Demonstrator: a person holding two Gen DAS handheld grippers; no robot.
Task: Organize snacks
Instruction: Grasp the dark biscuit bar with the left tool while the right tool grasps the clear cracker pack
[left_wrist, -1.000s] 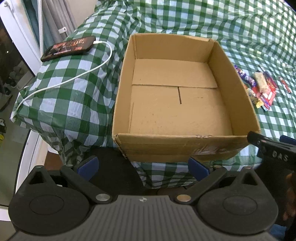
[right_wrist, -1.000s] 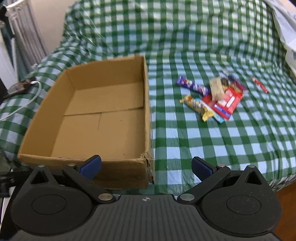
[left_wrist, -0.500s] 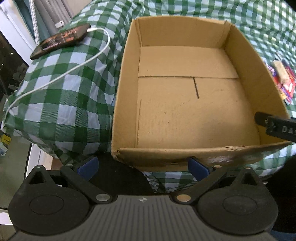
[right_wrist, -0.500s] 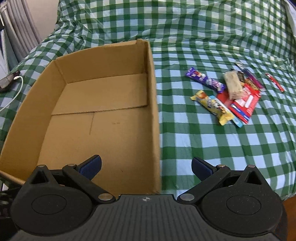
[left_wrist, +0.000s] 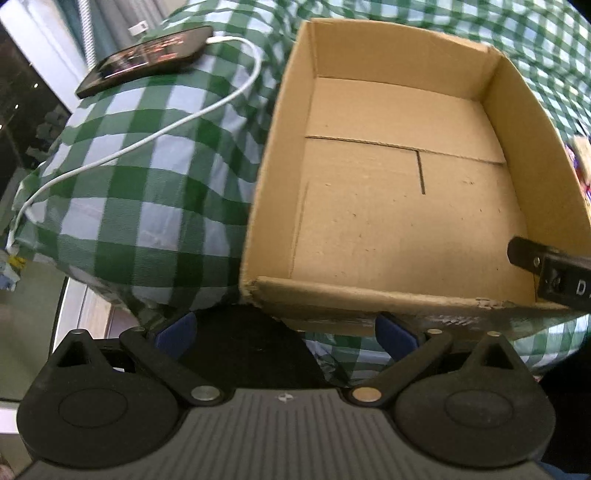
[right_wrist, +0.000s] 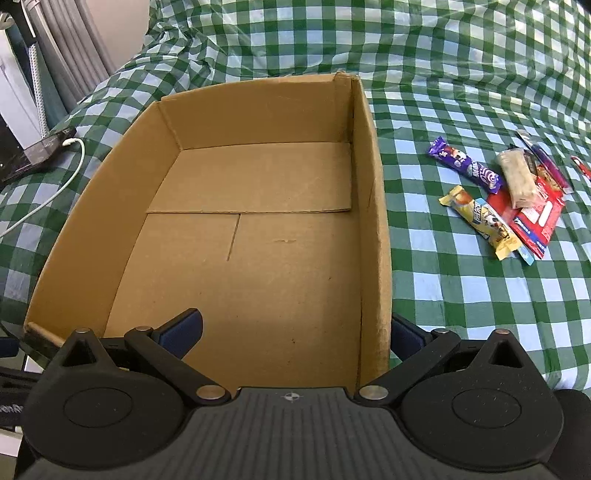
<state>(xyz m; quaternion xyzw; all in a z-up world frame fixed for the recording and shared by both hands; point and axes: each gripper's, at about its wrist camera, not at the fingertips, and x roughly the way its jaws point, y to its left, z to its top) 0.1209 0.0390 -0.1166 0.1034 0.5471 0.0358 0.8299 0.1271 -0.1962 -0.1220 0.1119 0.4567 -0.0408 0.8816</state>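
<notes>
Cardboard box (right_wrist: 258, 236), one: open-topped, nothing lying on its floor, set on the green-and-white checked cloth (right_wrist: 461, 295); in the right wrist view it fills the centre and left of the frame, in the left wrist view the centre and right. Its near wall is seen to reach the cloth's front edge at the bottom of the left wrist view, where the cloth drops away.

Snacks, one cluster at middle right of the right wrist view, just beside the box's right wall but apart from it:
- purple bar (right_wrist: 466, 169), one
- yellow bar (right_wrist: 480, 221), one, overlapping the red packet's edge
- pale wrapped bar (right_wrist: 516, 179), one, laid across the red packet
- red packet (right_wrist: 535, 218), one
- further slim wrappers at the far right edge, count not determinable

Open cloth is seen below and above the cluster.

Phone (left_wrist: 147, 59), one, upper left of the left wrist view, with one white cable (left_wrist: 155, 136) trailing toward the left edge.

Left gripper (left_wrist: 286, 330): released, blue pads spread wide, held just in front of the box's near left corner, nothing between them.

Right gripper (right_wrist: 293, 330): released, spread wide, the box's right wall standing between its pads, left pad over the box floor, right pad outside; contact not determinable
</notes>
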